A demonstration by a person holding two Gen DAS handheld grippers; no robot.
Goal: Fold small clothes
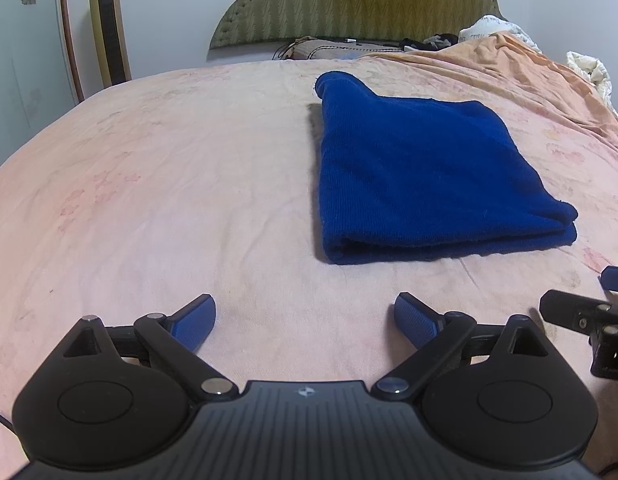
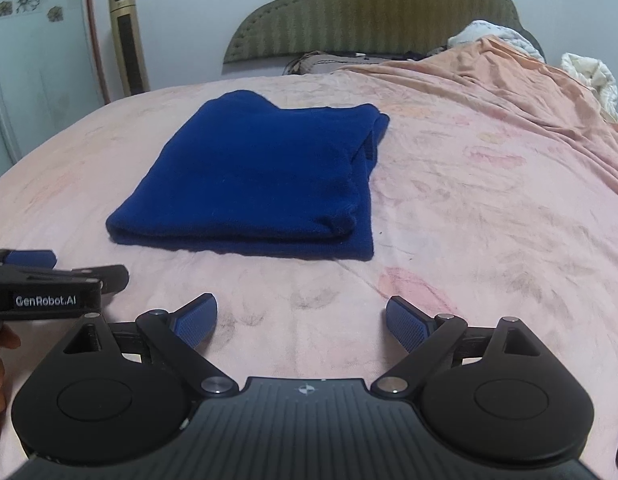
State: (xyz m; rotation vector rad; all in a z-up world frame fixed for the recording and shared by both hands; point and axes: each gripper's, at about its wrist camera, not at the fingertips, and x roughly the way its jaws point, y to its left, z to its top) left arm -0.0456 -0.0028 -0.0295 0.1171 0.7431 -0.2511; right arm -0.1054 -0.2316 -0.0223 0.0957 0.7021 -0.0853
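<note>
Blue garment (image 2: 253,176) lay folded on bed (image 2: 469,208). Left gripper (image 1: 305,320), right gripper (image 2: 301,320) near it, fingers wide apart, empty. Risk: careless regrasp undoing layers.

Bed (image 1: 149,200) with pink floral sheet, wrinkled, faint stains near the front edge. Folded blue garment (image 1: 425,176) lies flat on the sheet, mid-bed, layered edges stacked at its near side. Orange blanket (image 2: 509,80) bunched over the far right part of the bed. White bedding (image 2: 589,76) heaped at the right edge past the blanket. Pillow (image 2: 321,62) at the far end against the green headboard (image 2: 373,12), dark cable on it
</note>
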